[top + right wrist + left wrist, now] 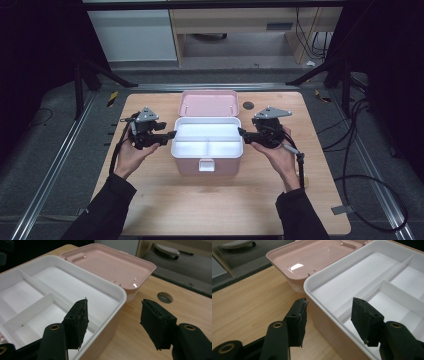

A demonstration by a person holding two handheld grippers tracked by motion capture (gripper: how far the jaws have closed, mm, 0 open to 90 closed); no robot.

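Box (207,162) mid-table (150,210), lid (208,103) flat behind it, left gripper (172,134) and right gripper (241,131) flanking.

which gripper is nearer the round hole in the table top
Right. The right gripper sits at the white tray's right edge, just in front of the round hole. The left gripper is at the tray's left edge, across the box from it.

A wooden table (165,210) carries an open pink box (206,165) near its middle.
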